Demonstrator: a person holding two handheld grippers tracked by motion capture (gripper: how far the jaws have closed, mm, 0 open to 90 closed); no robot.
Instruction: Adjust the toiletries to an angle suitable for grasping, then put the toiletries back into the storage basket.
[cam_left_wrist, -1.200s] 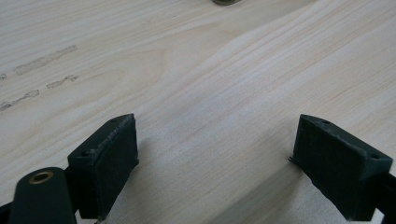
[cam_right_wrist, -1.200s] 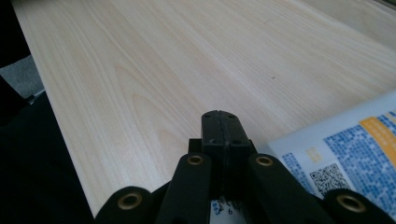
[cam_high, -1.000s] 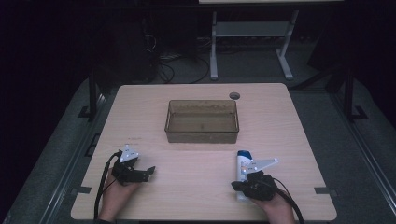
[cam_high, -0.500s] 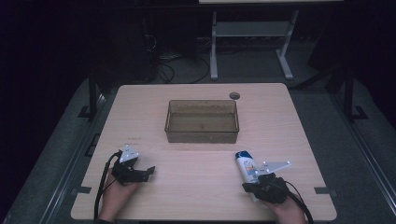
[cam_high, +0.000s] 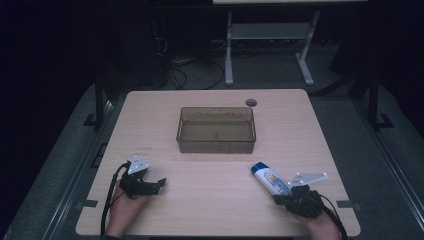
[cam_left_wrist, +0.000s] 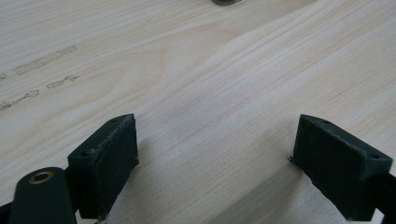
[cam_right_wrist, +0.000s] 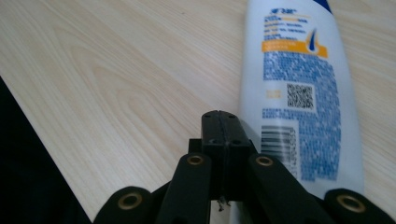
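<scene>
Change record: right tongs (cam_high: 280, 196) relocated across the table (cam_high: 210, 200) from a spot just left of the bottle's lower end, one second back, to a position further right and nearer the table's near edge, now at the bottle's near end; right hand (cam_high: 317, 220) carried with them toward the near right corner. White bottle (cam_high: 270, 180): earlier lying nearly straight away from the person, with its blue cap end towards the tray; now slanted, cap end up-left, base down-right beside the tongs. Grey plate (cam_high: 309, 178) on the right tongs shifted rightward likewise
</scene>
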